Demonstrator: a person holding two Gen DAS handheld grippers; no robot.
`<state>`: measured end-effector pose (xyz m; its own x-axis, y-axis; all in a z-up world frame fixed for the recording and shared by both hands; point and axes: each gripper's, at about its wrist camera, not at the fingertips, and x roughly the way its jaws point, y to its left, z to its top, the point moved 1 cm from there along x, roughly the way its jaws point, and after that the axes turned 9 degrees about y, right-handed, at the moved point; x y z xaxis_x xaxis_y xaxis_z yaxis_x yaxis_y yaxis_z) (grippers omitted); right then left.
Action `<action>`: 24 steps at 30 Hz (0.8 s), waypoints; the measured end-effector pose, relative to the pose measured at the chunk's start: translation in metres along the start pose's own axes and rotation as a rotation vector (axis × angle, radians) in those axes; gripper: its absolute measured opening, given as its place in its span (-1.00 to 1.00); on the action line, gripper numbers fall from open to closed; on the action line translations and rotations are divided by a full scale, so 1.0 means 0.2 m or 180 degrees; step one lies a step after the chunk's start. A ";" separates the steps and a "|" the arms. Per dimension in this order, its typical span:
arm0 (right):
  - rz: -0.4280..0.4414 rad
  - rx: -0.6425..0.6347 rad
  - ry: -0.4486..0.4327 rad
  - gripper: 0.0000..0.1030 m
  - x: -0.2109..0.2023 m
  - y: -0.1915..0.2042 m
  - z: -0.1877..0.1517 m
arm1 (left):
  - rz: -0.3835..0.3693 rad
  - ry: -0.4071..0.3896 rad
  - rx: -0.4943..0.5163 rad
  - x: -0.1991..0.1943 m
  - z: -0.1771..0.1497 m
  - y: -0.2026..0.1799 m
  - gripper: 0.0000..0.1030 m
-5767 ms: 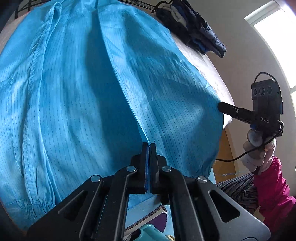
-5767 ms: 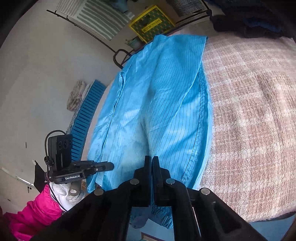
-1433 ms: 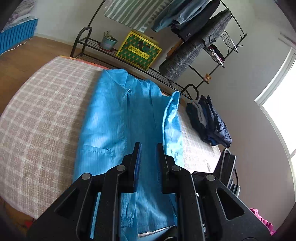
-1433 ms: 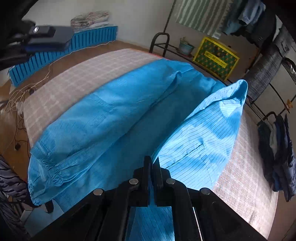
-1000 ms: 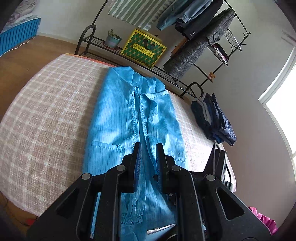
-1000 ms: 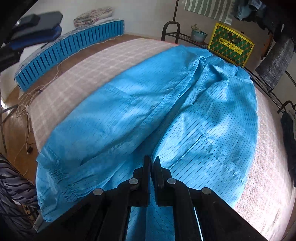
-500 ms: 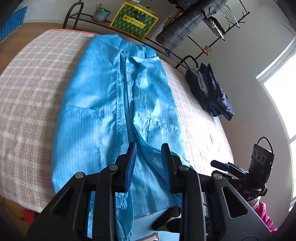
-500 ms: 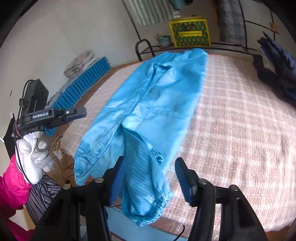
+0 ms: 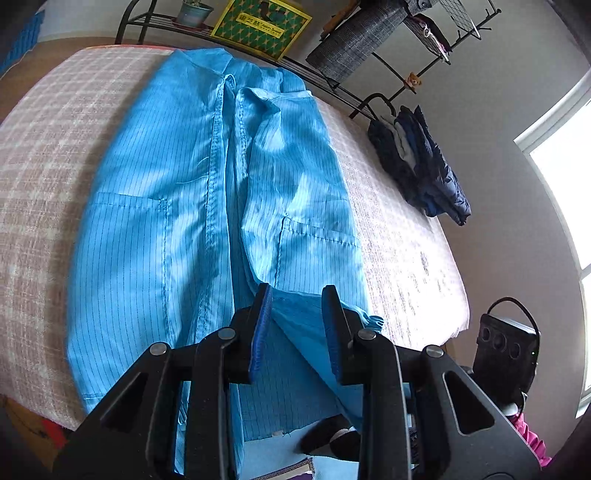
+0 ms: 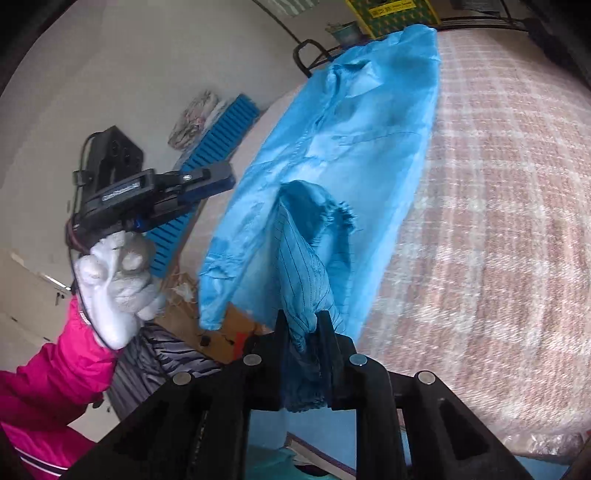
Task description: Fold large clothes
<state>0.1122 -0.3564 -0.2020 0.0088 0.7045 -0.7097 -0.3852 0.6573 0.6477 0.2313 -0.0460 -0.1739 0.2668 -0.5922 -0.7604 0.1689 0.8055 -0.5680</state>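
Note:
A bright blue pin-striped coat (image 9: 192, 206) lies lengthwise on the plaid bed (image 9: 40, 155), both front panels folded in toward the middle. My left gripper (image 9: 295, 295) hovers over its near hem with the jaws a little apart; a fold of blue cloth shows in the gap, untouched by the pads (image 9: 260, 332). In the right wrist view the same coat (image 10: 354, 147) runs away from me. My right gripper (image 10: 301, 319) is closing its jaws, and the bunched sleeve cuff (image 10: 306, 258) is pinched between them and lifted off the bed edge.
A dark heap of clothes (image 9: 421, 166) lies at the bed's right side. A clothes rack with a yellow box (image 9: 266, 27) stands beyond the bed. A gloved hand (image 10: 118, 273) in a pink sleeve (image 10: 48, 387) holds the left gripper. Blue slatted panel (image 10: 207, 147) on the floor.
The right jaws, wide apart around the sleeve half a second ago, have come together on its cuff, and that view has rolled. The left gripper has sunk closer to the hem.

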 end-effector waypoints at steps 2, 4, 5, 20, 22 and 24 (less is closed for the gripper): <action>0.0182 -0.0229 0.0069 -0.40 0.02 0.13 -0.01 | 0.0027 0.0003 -0.0004 0.00 0.00 0.01 -0.50; 0.0071 -0.0464 0.0146 0.00 0.05 0.22 -0.03 | 0.0041 0.0049 -0.0016 0.01 -0.01 0.02 -0.50; 0.0032 -0.0537 0.0157 -0.01 0.06 0.25 -0.03 | 0.0036 0.0063 -0.0019 0.02 -0.02 0.02 -0.50; -0.0736 -0.0075 -0.0260 -0.74 0.04 -0.01 0.24 | 0.0088 0.0120 0.0035 0.02 -0.06 0.04 -0.50; -0.0770 -0.0242 -0.0226 -0.96 0.08 0.06 0.24 | 0.0089 0.0110 0.0045 0.02 -0.06 0.03 -0.50; -0.0638 -0.0346 -0.0231 -1.00 0.07 0.13 0.19 | 0.0092 0.0094 0.0059 0.02 -0.05 0.02 -0.50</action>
<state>0.1381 -0.3191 -0.1853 0.1599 0.5827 -0.7968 -0.4661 0.7561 0.4594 0.2241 -0.0454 -0.1825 0.2438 -0.5689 -0.7855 0.1790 0.8224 -0.5400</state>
